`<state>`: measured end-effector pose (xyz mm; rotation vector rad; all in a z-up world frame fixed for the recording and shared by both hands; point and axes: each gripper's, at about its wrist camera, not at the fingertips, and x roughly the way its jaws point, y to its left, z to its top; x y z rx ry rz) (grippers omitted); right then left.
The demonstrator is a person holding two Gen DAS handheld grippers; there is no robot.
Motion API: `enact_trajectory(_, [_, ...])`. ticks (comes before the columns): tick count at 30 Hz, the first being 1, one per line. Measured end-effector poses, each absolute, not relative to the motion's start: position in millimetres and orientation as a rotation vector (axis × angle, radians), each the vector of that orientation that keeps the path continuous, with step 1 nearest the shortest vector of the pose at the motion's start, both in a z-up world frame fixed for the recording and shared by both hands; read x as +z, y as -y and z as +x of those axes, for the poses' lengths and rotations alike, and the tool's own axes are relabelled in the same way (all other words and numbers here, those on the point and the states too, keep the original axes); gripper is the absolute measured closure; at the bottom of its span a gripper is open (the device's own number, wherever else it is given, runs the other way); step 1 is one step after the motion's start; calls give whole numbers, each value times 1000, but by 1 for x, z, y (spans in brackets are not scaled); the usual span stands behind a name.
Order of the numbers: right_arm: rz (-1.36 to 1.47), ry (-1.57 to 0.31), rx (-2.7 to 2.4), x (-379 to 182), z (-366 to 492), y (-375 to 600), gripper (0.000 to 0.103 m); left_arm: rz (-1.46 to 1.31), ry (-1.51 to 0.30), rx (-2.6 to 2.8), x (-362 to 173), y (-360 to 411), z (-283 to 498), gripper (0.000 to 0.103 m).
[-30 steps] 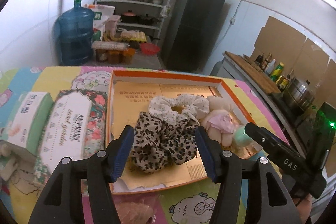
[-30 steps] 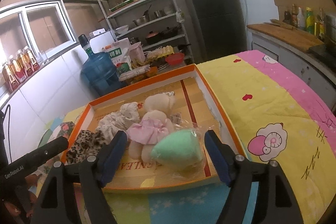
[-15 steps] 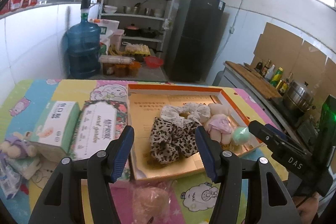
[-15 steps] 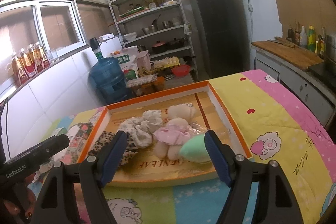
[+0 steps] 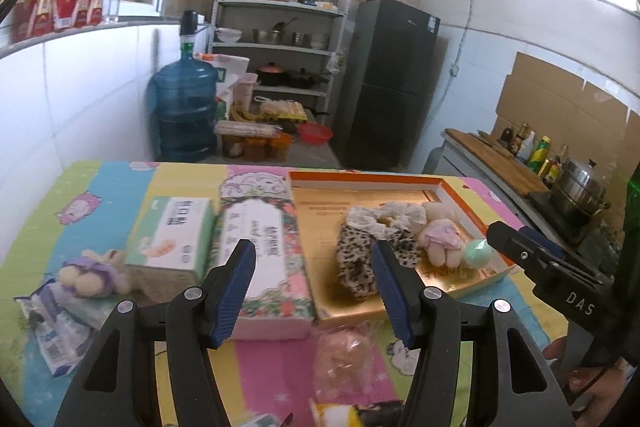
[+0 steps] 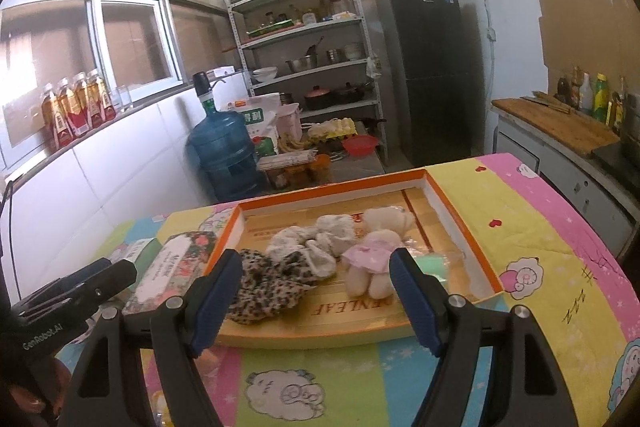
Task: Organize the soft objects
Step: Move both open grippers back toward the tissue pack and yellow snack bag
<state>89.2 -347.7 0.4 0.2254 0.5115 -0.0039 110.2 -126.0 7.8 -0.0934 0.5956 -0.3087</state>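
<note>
Both of my tools have drawn back and up from the tray since a second ago, so the soft things look smaller and more of the desk shows.

Left wrist view: my left tool [image 5: 312, 283] hangs over the near desk with its jaws wide apart and nothing between them. Beyond it the orange tray [image 5: 360, 179] holds the leopard scrunchie [image 5: 356, 263], the white lace scrunchie [image 5: 384, 215], the pink-dressed bear [image 5: 440, 239] and the green sponge [image 5: 478, 253], all touching or just beside one another. That part I count as done. Left of the tray lie the floral tissue pack [image 5: 264, 247] and the green tissue box [image 5: 172, 235], and further left a purple-dressed bear [image 5: 90, 269] sits on the cloth, well apart from the tray. A soft pinkish thing in clear wrap [image 5: 344, 351] lies just in front of my tool; it is blurred, so I can't say what it is. These two, I judge, are left to go in.

Right wrist view: my right tool [image 6: 316, 291] is likewise wide open and empty, short of the tray's near wall. The same four things lie inside, the sponge half hidden behind my right finger.
</note>
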Motion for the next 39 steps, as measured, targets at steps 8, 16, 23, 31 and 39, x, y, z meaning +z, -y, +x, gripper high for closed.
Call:
enact_trajectory(8, [183,-511,51,7,84,308,27,-93,-584,-228,9,89,97,41])
enact_trajectory(16, [125,-514,115,12,77,263,27,-114,-569,-156,6,45,83,41])
enact_trajectory(23, [93,-520,133,12,69,235,27,-132,-558,-114,0,11,73,41])
enact_trajectory(31, [75,-537,134,5,62,215,27,-153,-570,-110,-16,-11,64,41])
enact_trajectory(39, [50,-559,145,-5,56,207,27,-159,-576,-148,-26,-25,57,41])
